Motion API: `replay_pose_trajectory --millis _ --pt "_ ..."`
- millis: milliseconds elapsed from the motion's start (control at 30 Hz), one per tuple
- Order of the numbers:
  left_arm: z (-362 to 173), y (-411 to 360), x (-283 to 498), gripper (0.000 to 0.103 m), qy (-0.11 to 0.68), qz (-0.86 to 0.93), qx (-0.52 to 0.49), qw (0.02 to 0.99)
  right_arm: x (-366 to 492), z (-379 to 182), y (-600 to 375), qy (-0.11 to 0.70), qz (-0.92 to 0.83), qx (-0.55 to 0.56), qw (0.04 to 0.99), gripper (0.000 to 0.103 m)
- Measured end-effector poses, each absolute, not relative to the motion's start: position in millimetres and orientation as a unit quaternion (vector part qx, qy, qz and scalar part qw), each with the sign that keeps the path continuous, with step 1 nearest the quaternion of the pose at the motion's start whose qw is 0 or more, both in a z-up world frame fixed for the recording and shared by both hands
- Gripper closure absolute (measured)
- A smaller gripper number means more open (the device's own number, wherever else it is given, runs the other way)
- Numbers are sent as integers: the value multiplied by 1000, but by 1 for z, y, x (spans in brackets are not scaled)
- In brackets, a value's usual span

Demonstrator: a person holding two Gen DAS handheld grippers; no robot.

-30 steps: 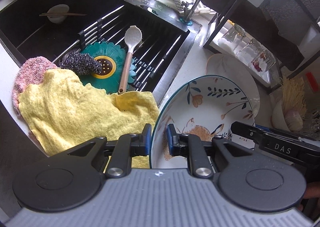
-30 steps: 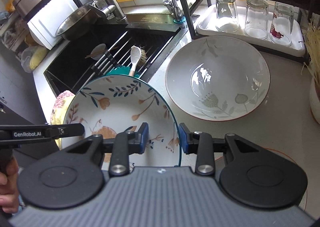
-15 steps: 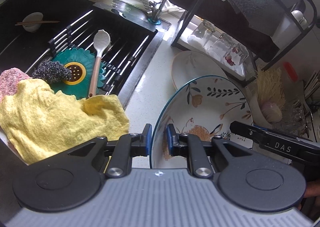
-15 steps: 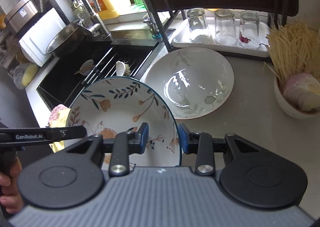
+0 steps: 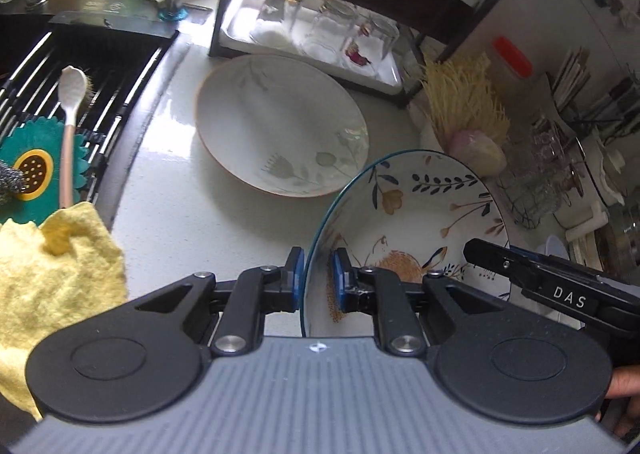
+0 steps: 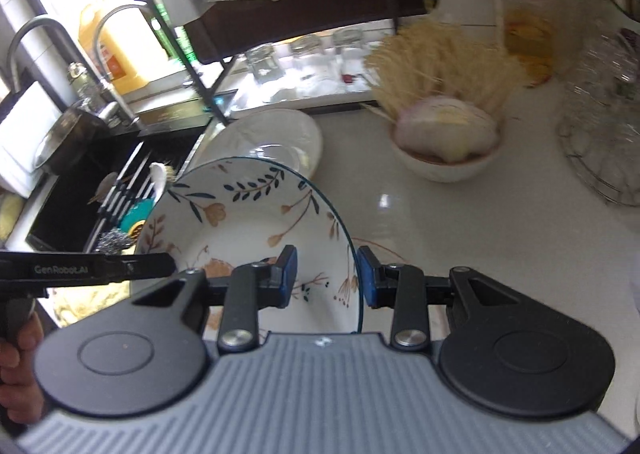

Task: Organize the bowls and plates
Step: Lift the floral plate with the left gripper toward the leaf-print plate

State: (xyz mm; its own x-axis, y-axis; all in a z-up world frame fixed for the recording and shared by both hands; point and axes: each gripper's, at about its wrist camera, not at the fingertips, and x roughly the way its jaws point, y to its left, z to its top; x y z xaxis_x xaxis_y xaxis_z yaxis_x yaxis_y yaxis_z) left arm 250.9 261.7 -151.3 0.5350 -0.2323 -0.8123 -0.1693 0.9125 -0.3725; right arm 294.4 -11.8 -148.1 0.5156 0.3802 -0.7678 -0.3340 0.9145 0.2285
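Both tongs clamp floral bowl; only right view shows red-lidded jar.

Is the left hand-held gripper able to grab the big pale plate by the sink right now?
Probably not yet. The left hand-held gripper is already shut on the rim of the flowered bowl. The pale plate lies uncovered on the counter, but the gripper is busy.

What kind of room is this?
It looks like a home kitchen. There is a black sink with a tap, drinking glasses drying upside down on a tray, and a flowered bowl held above the counter.
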Motion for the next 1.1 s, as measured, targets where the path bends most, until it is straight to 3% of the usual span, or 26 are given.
replay_pose_trajectory --millis 600,967,1100 --pt "-198 217 299 84 574 -72 -163 799 285 -187 -52 477 110 66 869 67" --pt "-198 211 312 84 586 -92 -121 796 291 -196 -46 477 93 45 873 67" --pt "-197 210 316 74 591 -101 -125 790 291 -197 -43 469 88 40 878 67"
